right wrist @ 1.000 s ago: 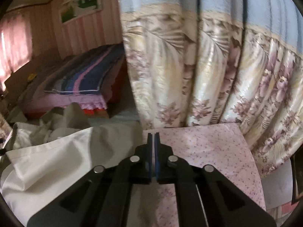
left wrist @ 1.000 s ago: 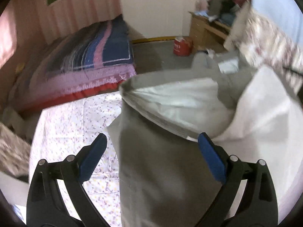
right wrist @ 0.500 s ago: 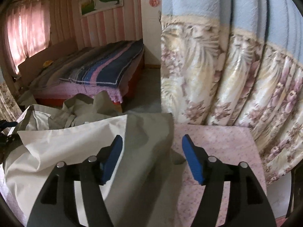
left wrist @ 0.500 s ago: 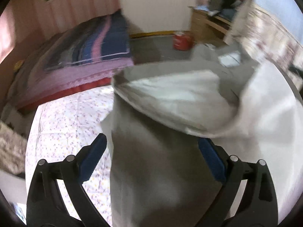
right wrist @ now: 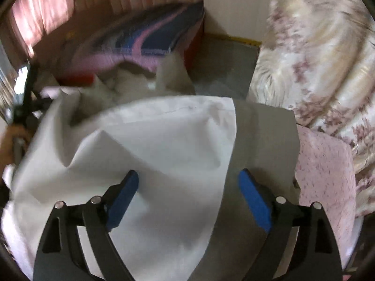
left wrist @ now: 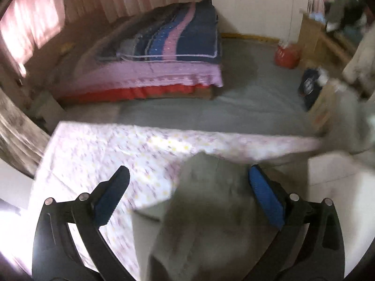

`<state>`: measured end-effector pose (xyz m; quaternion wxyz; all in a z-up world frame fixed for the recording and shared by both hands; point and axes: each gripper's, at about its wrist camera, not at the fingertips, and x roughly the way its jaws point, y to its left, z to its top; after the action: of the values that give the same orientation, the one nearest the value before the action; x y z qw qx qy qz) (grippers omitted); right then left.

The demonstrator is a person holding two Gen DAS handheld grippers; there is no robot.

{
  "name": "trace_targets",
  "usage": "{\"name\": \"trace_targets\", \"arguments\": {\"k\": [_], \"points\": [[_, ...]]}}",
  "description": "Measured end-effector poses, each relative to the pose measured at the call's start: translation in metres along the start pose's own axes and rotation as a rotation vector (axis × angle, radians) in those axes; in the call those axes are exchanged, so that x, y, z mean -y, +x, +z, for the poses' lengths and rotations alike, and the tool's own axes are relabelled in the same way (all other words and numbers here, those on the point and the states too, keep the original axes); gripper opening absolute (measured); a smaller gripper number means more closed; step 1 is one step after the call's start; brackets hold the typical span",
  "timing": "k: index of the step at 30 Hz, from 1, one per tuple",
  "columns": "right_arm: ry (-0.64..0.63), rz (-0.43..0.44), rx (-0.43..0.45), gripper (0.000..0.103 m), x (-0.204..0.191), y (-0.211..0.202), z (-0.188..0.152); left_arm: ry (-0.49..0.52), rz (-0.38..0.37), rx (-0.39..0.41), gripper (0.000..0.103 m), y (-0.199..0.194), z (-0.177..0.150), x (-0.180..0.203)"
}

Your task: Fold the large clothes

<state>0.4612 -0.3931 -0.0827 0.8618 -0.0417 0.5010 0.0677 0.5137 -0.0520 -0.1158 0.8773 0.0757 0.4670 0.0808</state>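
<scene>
Cloth, pale grey-white, lies rumpled on the floral sheet under both grippers. The right gripper is opening, its blue pads clear of the fabric; the left gripper gapes wide, holding nothing. Beyond lie the floor and bed.

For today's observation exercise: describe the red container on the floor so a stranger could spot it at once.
Start at the striped bed and cross the grey floor to the wooden cabinet by the white wall. The red container stands at its foot, the only bright red thing there.
</scene>
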Motion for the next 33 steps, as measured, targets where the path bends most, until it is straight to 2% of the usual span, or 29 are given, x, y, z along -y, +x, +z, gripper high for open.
{"name": "trace_targets", "arguments": {"k": [2,6,7,9,10,14,17,19,21,24,26,28,30,33], "points": [[-0.001,-0.061,-0.001,0.088,0.006,0.019,0.008,0.02,0.029,0.04,0.1,0.003,0.002,0.004],[0.095,-0.071,0.004,0.089,0.032,0.047,0.021,0.055,0.21,0.105,0.096,0.008,0.006,-0.004],[0.106,-0.094,0.021,0.089,0.036,0.05,0.023,0.043,0.225,0.103,0.096,0.01,0.008,-0.009],[0.143,-0.124,0.054,0.089,0.044,0.051,0.024,-0.001,0.196,0.081,0.096,0.014,0.01,-0.02],[0.16,-0.131,0.062,0.089,0.047,0.052,0.024,-0.01,0.204,0.086,0.096,0.013,0.011,-0.023],[0.247,-0.26,0.111,0.089,0.063,0.037,0.016,-0.025,0.203,0.095,0.096,0.006,0.008,-0.027],[0.332,-0.215,0.145,0.09,0.081,0.015,0.0,-0.021,0.22,0.104,0.096,-0.001,0.0,-0.033],[0.333,-0.153,0.196,0.09,0.084,-0.01,-0.012,-0.071,0.161,0.106,0.091,-0.014,-0.003,-0.047],[0.307,-0.1,0.215,0.09,0.077,-0.036,-0.025,-0.116,0.101,0.141,0.09,-0.041,-0.008,-0.061],[0.261,0.004,0.225,0.09,0.057,-0.072,-0.046,-0.135,-0.024,0.192,0.092,-0.092,-0.022,-0.07],[0.222,0.013,0.246,0.093,0.035,-0.094,-0.063,-0.122,-0.087,0.23,0.097,-0.127,-0.037,-0.067],[0.197,0.048,0.255,0.095,0.015,-0.107,-0.079,-0.109,-0.169,0.269,0.1,-0.164,-0.063,-0.055],[0.188,0.086,0.246,0.096,-0.006,-0.111,-0.092,-0.081,-0.249,0.275,0.1,-0.19,-0.091,-0.034],[0.148,0.114,0.235,0.096,-0.04,-0.109,-0.103,-0.021,-0.322,0.259,0.1,-0.206,-0.126,0.005]]}}
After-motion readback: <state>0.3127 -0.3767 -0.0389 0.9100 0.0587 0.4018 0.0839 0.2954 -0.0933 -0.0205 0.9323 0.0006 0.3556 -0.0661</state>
